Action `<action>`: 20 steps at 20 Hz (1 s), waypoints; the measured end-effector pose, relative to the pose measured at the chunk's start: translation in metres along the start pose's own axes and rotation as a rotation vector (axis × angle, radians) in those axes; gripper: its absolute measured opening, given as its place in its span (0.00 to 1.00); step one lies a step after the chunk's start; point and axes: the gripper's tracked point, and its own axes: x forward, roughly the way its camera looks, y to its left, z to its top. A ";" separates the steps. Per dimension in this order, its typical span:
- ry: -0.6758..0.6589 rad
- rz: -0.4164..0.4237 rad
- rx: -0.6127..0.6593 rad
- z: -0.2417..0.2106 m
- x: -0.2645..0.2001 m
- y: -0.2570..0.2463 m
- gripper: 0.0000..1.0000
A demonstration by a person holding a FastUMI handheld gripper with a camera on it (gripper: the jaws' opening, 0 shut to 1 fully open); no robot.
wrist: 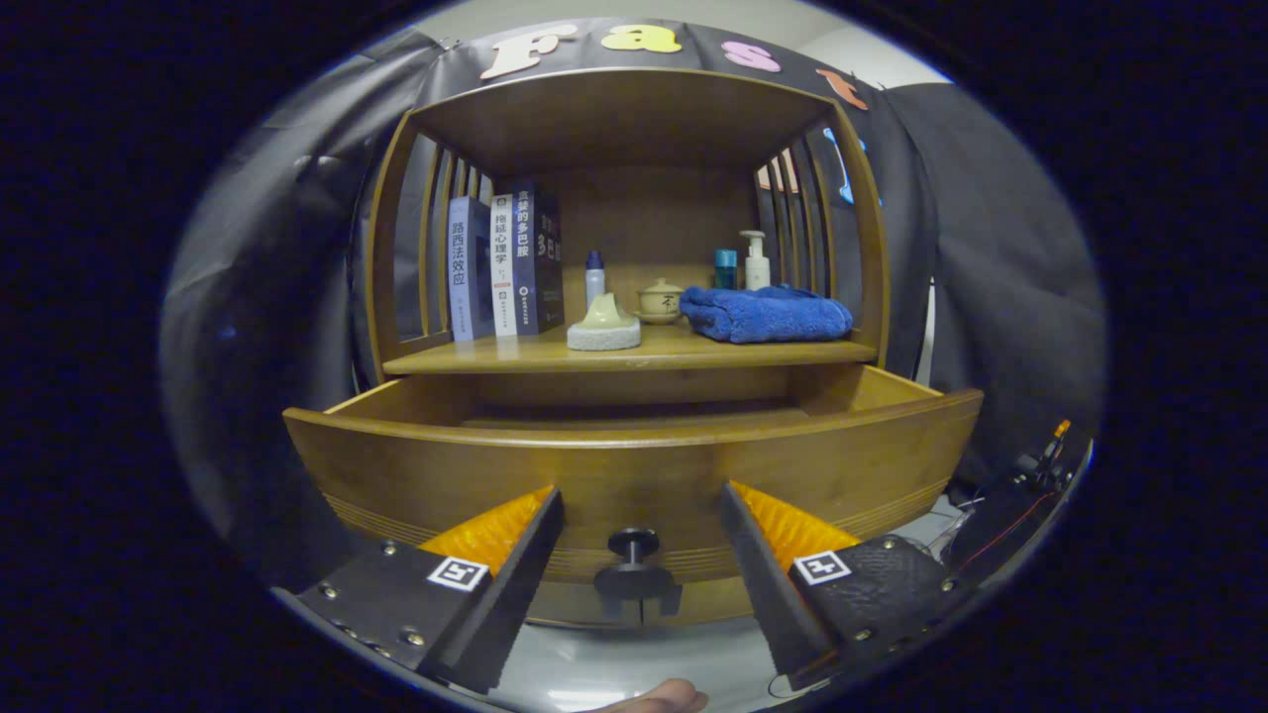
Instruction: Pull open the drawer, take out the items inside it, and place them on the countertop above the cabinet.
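- The drawer (634,465) of the wooden cabinet stands pulled out toward the camera, its curved front panel right ahead of the fingers and its upper rim running as one long arc from side to side.
- The drawer's knob (634,544) sits low on the middle of that front, between the two fingers with open space on both sides; neither finger touches it.
- The gripper (639,505) is spread wide, fingers well apart, holding nothing.
- Behind the rim only a thin strip of the drawer's inside walls shows; what lies within is hidden by the front panel.
- Between the drawer's rim and the countertop (634,354) above there is a shallow open gap across the full width.
- On the countertop, near its front edge and left of centre, rests a pale sponge-like object (604,327); a small lidded cup (661,300) stands just behind it.
- A folded blue towel (766,314) lies on the right part of the countertop, reaching close to the front edge.
- Behind the towel stand a pump bottle (756,261) and a small teal container (726,268); a small bottle (594,275) stands near the books.
- Upright books (505,265) lean against the slatted left side.
- Bare shelf shows at the front between the sponge-like object and the towel.
- A fingertip of a person (666,698) shows below the fingers.
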 end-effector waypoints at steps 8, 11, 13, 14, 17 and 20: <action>0.022 -0.023 0.052 0.007 0.051 0.000 0.96; 0.014 -0.005 0.123 0.007 0.072 0.003 0.96; 0.006 0.000 0.137 0.009 0.084 0.004 0.97; 0.005 -0.001 0.139 0.011 0.090 0.005 0.97; -0.003 -0.008 0.162 0.012 0.102 0.006 0.97; -0.013 -0.022 0.179 0.013 0.112 0.007 0.97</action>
